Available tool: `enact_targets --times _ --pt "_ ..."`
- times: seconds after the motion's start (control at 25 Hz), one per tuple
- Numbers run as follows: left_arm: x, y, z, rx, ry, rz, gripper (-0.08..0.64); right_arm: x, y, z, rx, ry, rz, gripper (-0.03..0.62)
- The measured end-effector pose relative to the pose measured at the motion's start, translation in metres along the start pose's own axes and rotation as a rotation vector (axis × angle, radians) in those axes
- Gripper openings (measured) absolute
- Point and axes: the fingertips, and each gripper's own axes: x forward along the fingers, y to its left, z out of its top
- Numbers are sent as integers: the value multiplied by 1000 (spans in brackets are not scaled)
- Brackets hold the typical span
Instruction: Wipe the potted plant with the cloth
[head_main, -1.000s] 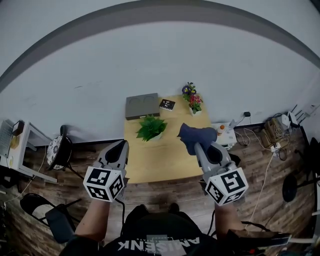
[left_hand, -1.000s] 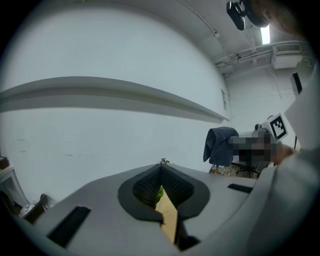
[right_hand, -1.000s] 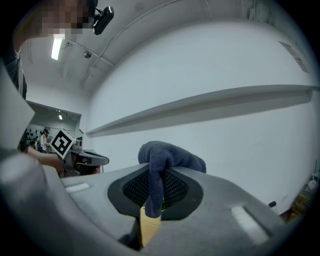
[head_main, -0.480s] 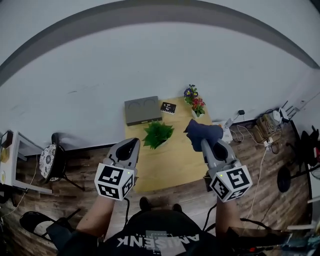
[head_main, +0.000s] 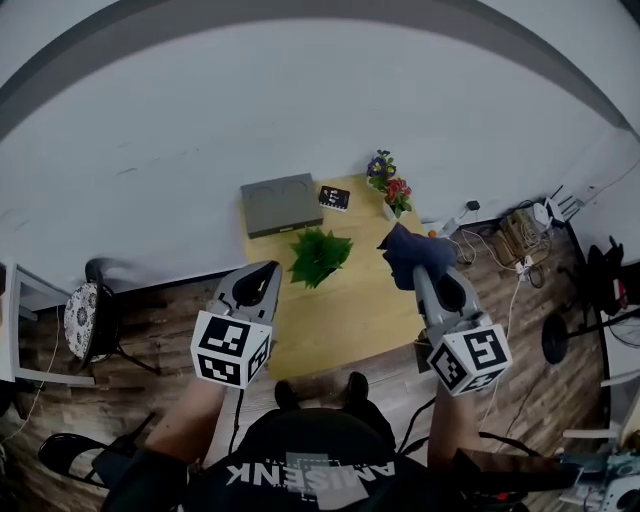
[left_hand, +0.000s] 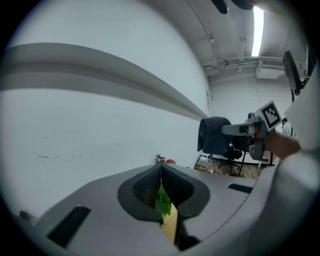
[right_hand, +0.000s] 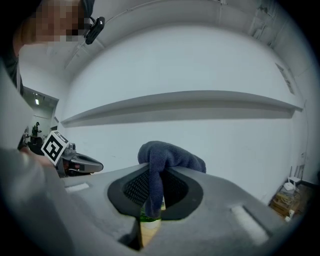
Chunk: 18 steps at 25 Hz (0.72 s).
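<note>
A green leafy potted plant (head_main: 319, 256) stands near the middle of a small wooden table (head_main: 330, 320). My right gripper (head_main: 418, 268) is shut on a dark blue cloth (head_main: 413, 254), held above the table's right edge, to the right of the plant. The cloth (right_hand: 162, 165) drapes over the jaw tips in the right gripper view. My left gripper (head_main: 268, 272) hangs over the table's left front, its jaws closed with nothing in them. Through the slit between them a bit of the plant (left_hand: 163, 201) shows in the left gripper view.
A grey flat box (head_main: 280, 204) and a small dark patterned card (head_main: 335, 197) lie at the table's back. A pot of purple and red flowers (head_main: 389, 190) stands at the back right corner. Cables and a power strip (head_main: 500, 240) lie on the wooden floor at right; a chair (head_main: 85, 320) stands at left.
The head view has shifted, so the table sits a little further away and to the right. Both grippers keep their hold and stay in much the same place over the table.
</note>
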Motion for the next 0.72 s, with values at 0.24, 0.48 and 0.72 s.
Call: enact_targets --times 0.24,0.48,0.72 --pt "24 -9 -31 15 141 61 9 14 -16 3 10 -16 57 29" --pt "54 -30 -46 20 226 122 69 21 -52 9 -10 -17 140 29" --pt "89 -50 -80 -16 372 160 69 26 -89 5 -32 -14 180 29"
